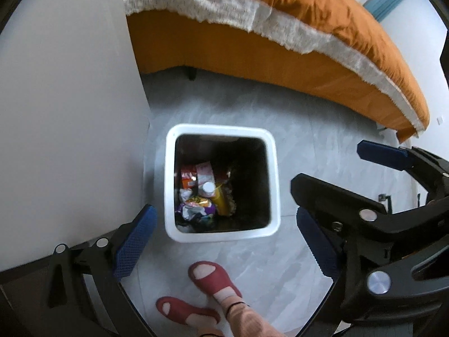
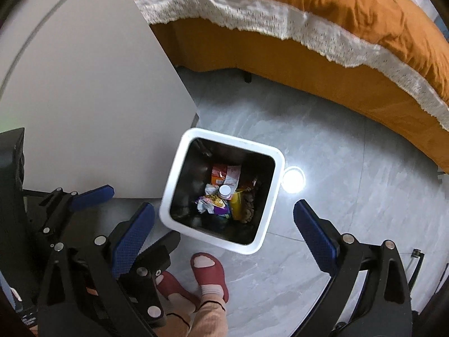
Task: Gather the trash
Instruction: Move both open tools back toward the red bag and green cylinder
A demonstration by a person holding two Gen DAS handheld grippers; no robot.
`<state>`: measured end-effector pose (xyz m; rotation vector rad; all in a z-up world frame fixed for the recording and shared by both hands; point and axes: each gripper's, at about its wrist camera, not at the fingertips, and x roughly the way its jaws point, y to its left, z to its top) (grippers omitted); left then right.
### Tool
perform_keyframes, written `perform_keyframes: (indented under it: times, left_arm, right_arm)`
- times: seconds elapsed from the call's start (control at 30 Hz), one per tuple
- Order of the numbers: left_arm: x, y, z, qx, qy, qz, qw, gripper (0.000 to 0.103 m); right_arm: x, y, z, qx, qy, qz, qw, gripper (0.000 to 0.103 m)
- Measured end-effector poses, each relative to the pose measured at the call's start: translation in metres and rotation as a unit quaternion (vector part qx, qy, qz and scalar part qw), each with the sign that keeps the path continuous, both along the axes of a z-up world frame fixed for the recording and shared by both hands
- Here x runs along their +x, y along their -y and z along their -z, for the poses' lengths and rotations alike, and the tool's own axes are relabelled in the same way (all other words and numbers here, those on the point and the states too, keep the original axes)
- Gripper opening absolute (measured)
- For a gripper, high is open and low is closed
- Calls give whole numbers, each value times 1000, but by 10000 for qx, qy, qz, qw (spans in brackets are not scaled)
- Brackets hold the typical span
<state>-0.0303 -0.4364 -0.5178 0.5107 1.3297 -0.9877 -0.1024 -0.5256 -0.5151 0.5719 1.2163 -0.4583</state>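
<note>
A white square trash bin (image 1: 273,185) stands on the grey floor below both grippers; it also shows in the right wrist view (image 2: 179,185). Inside lie crumpled wrappers (image 1: 196,209), a yellow bottle with a white cap (image 1: 209,188) and snack packets (image 2: 220,174). My left gripper (image 1: 224,230) is open and empty, held high above the bin. My right gripper (image 2: 224,221) is open and empty too, above the bin; it also shows at the right of the left wrist view (image 1: 350,179). The left gripper shows at the lower left of the right wrist view (image 2: 112,205).
A white table top (image 1: 70,112) fills the left, its corner close to the bin. A bed with an orange cover and white lace trim (image 1: 280,28) runs along the back. The person's feet in red slippers (image 1: 213,278) stand just in front of the bin. A bright light reflection (image 2: 293,179) lies on the floor.
</note>
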Motion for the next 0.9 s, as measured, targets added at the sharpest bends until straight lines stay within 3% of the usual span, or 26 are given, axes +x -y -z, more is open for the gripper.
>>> perform_keyframes:
  times: [0.1,0.2,0.37,0.47,0.63,0.9]
  left_arm:
    - [-5,2,-29,-140,19,109,9998,98]
    - [-14,6,-67,-261,298,307,9987,98]
    - [-17,0,-155,-837,455,158,9953,98]
    - [-19,-6,-206,-1058,845,54,9908,98]
    - [-3,-32,-293,-1543,1450,-420,9764,98]
    - [36,-81,-374,-1752,2328,-1152,9497,98]
  right_arm:
    - [-6,-1,-34,-200,219,157,9994,98]
    - [-14,0,-73,-302,473,347,9978,98]
    - [-25,-3,-156,-774,1011,502,9906,98]
    - [-27,-5,-210,-1218,1397,536,9812,98]
    - [-13,-11,-287,-1423,2197,284,9647,98]
    - [36,-45,-356,-1285,3031,-672,9419,98]
